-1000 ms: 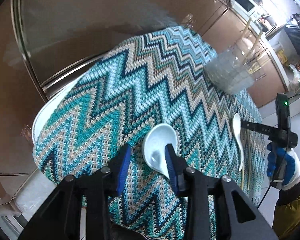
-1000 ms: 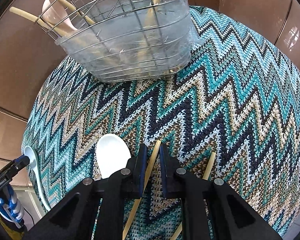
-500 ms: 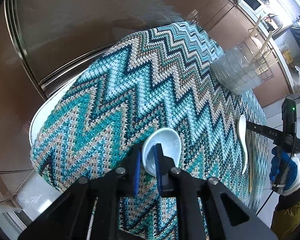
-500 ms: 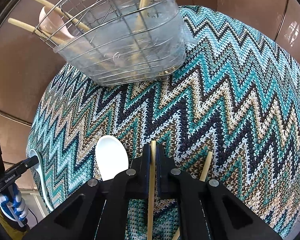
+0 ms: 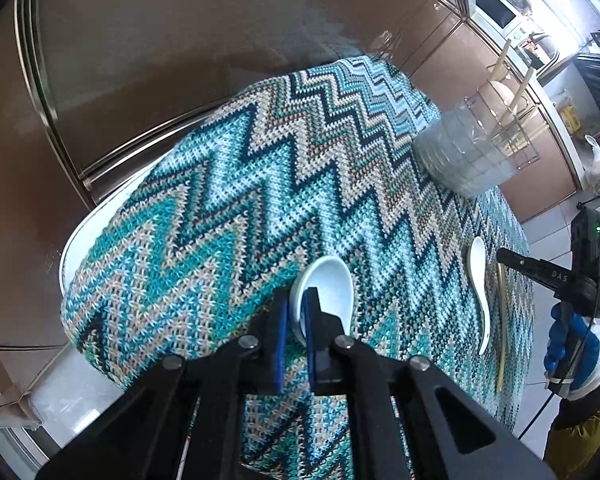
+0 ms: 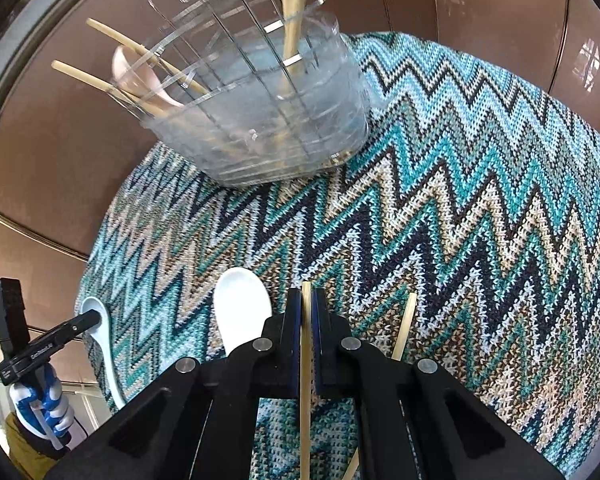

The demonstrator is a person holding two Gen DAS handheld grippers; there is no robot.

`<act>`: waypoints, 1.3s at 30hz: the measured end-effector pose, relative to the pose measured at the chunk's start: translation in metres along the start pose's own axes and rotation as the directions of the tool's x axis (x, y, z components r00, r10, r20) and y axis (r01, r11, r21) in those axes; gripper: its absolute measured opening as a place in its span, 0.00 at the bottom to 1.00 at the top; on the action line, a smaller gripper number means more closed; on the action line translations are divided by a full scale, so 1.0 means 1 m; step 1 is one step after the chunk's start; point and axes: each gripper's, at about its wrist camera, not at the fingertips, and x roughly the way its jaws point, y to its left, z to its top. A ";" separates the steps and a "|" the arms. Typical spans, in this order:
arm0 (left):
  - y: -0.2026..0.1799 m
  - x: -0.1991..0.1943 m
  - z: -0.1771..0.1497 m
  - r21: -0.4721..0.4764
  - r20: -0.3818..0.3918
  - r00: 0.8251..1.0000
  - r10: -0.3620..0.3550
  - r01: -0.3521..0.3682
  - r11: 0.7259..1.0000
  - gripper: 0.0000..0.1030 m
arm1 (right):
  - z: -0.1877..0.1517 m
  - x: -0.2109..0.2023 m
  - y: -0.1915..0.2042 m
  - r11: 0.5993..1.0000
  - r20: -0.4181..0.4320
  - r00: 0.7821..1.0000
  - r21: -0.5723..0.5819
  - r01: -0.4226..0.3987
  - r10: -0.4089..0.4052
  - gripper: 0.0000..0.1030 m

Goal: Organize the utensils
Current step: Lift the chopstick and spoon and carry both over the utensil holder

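Observation:
My left gripper [image 5: 296,300] is closing its jaws on the rim of a pale blue ceramic spoon [image 5: 332,284], and the pads press it on the zigzag cloth [image 5: 228,216]. The right gripper [image 6: 306,300] is shut on a bamboo chopstick [image 6: 305,392] that runs back between its fingers. A white spoon [image 6: 242,308] lies just left of that gripper, and a second chopstick [image 6: 404,328] lies to its right. The wire utensil rack [image 6: 260,120] stands ahead, holding chopsticks and a pink spoon [image 6: 140,76]. In the right wrist view the left gripper [image 6: 88,318] grips the pale blue spoon [image 6: 104,356].
The rack [image 5: 472,152] sits in a clear plastic tub at the table's far right. A gloved hand [image 5: 572,344] holds the right gripper [image 5: 500,258] past the white spoon [image 5: 478,280]. Brown cabinet fronts surround the round table; a kitchen counter lies beyond.
The left jaws closed from wide apart onto the spoon's rim. The right jaws shut on the chopstick, then that gripper moved toward the rack and rose slightly.

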 end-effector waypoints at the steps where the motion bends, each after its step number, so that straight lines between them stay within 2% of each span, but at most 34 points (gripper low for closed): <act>1: -0.001 -0.002 0.000 0.003 0.005 1.000 0.002 -0.002 1.000 0.07 | -0.001 -0.004 0.000 1.000 0.007 1.000 -0.003 -0.003 0.003 0.05; 19: -0.027 -0.061 -0.002 0.072 0.175 0.984 0.034 -0.047 0.996 0.06 | -0.019 -0.096 0.013 0.997 0.186 0.982 -0.076 -0.031 0.045 0.05; 29: -0.038 -0.091 -0.005 0.078 0.242 0.970 0.035 -0.055 0.995 0.06 | -0.030 -0.137 0.027 0.991 0.285 0.958 -0.131 -0.009 0.046 0.05; 39: -0.059 -0.123 -0.002 0.127 0.335 0.941 0.040 -0.087 0.988 0.06 | -0.034 -0.169 0.053 0.983 0.386 0.920 -0.185 0.007 0.066 0.05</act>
